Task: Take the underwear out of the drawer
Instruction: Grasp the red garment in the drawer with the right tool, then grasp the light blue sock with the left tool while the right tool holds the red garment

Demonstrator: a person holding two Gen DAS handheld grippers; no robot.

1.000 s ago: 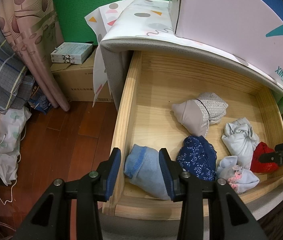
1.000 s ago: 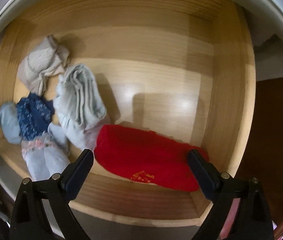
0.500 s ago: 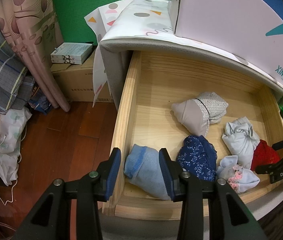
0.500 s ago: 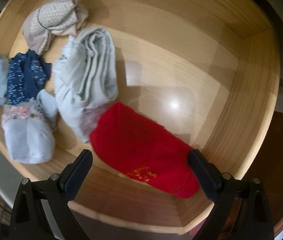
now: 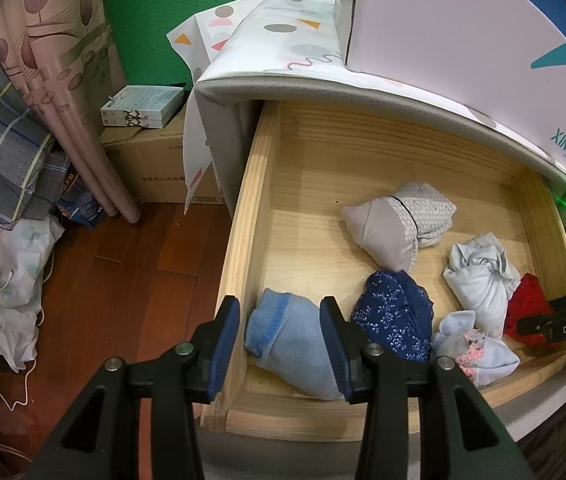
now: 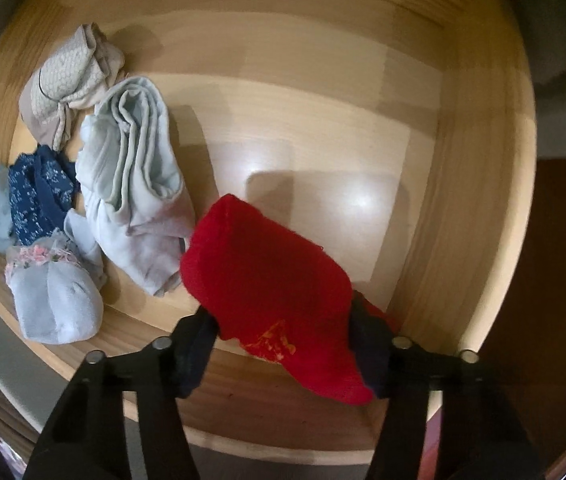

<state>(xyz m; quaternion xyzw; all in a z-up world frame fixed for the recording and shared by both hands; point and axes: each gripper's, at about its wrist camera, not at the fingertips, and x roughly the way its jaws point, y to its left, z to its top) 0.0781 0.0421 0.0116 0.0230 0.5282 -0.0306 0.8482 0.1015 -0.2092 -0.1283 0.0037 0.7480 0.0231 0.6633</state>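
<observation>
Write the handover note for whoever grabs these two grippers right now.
Right gripper: jaws closing around the red underwear near the drawer front right corner; not yet lifted.
Left gripper: hovers over the front left corner, jaws apart, light blue piece between them in view; contact unclear.
Done: none visibly out.
Left: lift red out, then the other five bundles.

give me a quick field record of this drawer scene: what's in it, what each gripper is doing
drawer: open, wooden
contents: six bundles, among them red piece, light blue roll, navy floral piece
right hand-held gripper: jaws closing around the red piece
left hand-held gripper: above the drawer's front left corner, holding nothing; light blue roll seen between its fingers
</observation>
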